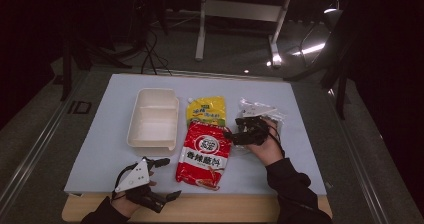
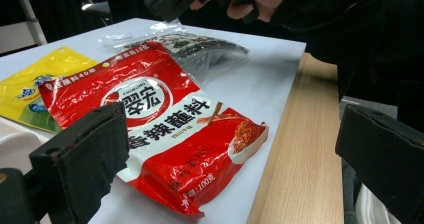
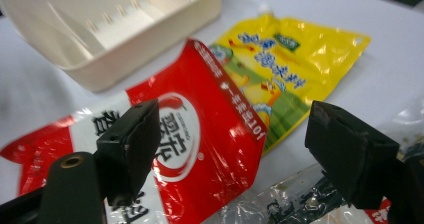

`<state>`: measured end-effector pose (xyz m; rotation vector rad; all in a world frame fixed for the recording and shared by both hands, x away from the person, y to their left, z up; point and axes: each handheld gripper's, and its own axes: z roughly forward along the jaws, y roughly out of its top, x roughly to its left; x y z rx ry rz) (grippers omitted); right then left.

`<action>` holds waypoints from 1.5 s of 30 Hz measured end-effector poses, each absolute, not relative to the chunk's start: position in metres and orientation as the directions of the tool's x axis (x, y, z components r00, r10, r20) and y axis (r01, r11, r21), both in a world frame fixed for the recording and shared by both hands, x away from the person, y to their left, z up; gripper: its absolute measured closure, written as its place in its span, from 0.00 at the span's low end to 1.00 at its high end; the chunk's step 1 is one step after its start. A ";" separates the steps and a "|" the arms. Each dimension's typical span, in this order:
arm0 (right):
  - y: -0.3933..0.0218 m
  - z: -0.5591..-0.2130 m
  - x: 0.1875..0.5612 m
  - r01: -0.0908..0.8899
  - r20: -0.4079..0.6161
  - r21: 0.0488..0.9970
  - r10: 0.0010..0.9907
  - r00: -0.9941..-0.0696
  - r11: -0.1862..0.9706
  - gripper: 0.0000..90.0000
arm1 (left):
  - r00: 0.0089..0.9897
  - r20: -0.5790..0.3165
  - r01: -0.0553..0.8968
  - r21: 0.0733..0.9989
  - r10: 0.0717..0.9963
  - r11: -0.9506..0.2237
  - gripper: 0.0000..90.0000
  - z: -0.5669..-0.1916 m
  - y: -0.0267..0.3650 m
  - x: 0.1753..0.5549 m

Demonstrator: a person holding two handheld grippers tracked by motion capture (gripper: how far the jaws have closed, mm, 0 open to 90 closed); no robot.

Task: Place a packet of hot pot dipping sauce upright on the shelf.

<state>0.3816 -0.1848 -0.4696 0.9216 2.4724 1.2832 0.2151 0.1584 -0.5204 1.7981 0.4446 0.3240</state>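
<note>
The right gripper (image 1: 231,134) is hovering with its jaws standing wide, nothing between the pads, at the top right corner of the red seasoning packet (image 1: 204,154), which is lying flat at the middle of the white mat (image 1: 100,149). In the right gripper view that corner sits between the jaws. At 12 o'clock from the red packet the yellow sauce pouch (image 1: 206,110) is lying; at 9 to 10 o'clock the cream two-compartment tray (image 1: 153,119) is sitting; at 2 o'clock a clear bag of dark contents (image 1: 255,109) is lying under the right hand. The left gripper (image 1: 165,179) is resting at 7 o'clock, jaws wide and holding nothing.
</note>
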 end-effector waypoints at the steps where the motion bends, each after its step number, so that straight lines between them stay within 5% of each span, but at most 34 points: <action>1: -0.183 -0.473 0.384 0.444 0.107 0.784 0.610 -0.785 0.434 0.25 | 0.889 -0.010 0.131 0.964 0.459 -0.233 0.02 -0.520 0.158 0.215; 17: -0.171 -0.507 0.410 0.545 0.184 0.669 0.599 -0.780 0.505 0.38 | 0.891 -0.015 0.137 0.962 0.453 -0.238 0.02 -0.522 0.158 0.216; 27: -0.168 -0.503 0.403 0.492 0.148 0.661 0.545 -0.826 0.566 0.90 | 0.895 -0.021 0.143 0.960 0.446 -0.242 0.02 -0.523 0.157 0.216; 45: -0.169 -0.464 0.374 0.380 0.085 0.725 0.474 -0.876 0.574 0.99 | 0.881 -0.036 0.164 0.958 0.471 -0.233 0.02 -0.520 0.159 0.219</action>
